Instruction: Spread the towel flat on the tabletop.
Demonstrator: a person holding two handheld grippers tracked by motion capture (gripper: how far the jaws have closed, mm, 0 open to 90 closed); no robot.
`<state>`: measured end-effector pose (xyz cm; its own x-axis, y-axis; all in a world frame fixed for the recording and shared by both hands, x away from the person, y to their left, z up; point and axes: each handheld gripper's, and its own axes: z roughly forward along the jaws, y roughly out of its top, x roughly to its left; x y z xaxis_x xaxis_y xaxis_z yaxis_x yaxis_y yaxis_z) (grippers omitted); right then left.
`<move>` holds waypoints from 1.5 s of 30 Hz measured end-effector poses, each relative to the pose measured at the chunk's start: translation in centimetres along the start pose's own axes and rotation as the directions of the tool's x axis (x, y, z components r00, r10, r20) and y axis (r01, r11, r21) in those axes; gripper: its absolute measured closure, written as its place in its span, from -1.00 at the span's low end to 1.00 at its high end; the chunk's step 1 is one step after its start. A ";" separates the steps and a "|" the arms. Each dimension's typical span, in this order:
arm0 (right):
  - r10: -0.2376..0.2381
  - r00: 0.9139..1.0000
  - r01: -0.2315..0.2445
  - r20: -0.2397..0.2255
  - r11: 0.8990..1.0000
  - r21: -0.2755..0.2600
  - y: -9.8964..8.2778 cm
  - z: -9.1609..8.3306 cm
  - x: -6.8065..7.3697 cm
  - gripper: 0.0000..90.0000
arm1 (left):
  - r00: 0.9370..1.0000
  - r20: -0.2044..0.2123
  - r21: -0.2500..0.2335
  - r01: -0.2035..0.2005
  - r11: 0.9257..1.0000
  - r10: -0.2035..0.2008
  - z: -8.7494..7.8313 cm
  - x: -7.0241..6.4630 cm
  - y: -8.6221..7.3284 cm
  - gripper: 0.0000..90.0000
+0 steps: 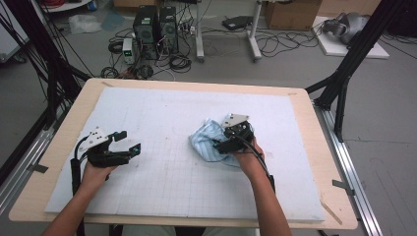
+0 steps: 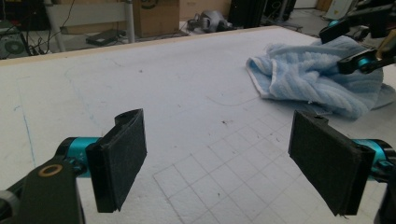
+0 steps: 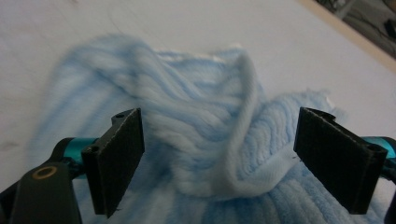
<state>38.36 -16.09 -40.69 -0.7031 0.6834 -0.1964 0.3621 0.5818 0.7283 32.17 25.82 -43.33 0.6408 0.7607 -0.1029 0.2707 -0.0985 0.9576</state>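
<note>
Right of centre on the white foam mat (image 1: 162, 118), the crumpled pale-blue terry towel (image 1: 209, 140) looks soft and floppy, so the wide-open, empty right gripper (image 3: 219, 158) should pinch that raised fold, while the left gripper (image 2: 224, 158) waits open and empty, well apart.

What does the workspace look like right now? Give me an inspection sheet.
Surface: white gridded foam mat on a pale wooden table.
Job's things: crumpled light-blue ribbed terry towel, right of centre.
Clutter: nothing seen on the mat.
Grippers: left gripper open, above bare mat, apart from the towel; right gripper open, jaws either side of a raised towel fold, not closed.
Cables: black cable along the right forearm; tangled cables on the floor.
Surroundings: computer towers, cardboard box, black frame posts.
</note>
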 end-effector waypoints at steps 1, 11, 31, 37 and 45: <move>-0.002 1.000 0.002 0.007 1.000 0.020 -0.1 0.5 -0.2 -0.65 | 1.000 0.002 0.002 0.002 1.000 -0.002 0.0 0.0 0.0 -0.57; 0.115 0.991 -0.106 -0.072 0.987 0.123 -1.4 3.0 -1.7 0.24 | 1.000 0.003 0.006 0.013 1.000 -0.013 0.2 0.2 -0.1 -0.56; 0.129 0.874 -0.142 -0.468 0.990 0.006 2.9 2.6 6.4 0.61 | 0.999 -0.028 -0.018 0.039 0.999 -0.039 -0.5 0.9 0.0 -0.55; 0.062 0.938 -0.066 -0.341 0.998 0.000 3.7 2.5 6.3 -0.04 | 0.999 -0.035 -0.021 0.040 0.999 -0.041 -0.8 1.1 0.1 -0.55; -0.009 0.942 0.004 -0.336 1.000 -0.016 3.2 0.9 5.3 -0.05 | 0.998 -0.045 -0.021 0.045 0.999 -0.046 -0.9 1.3 0.0 -0.55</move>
<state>36.33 -10.20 -40.04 -0.8712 0.4900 0.0293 0.3495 0.5773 0.7379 32.37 27.33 -43.18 0.5951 0.7923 -0.1343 0.2840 -0.0510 0.9575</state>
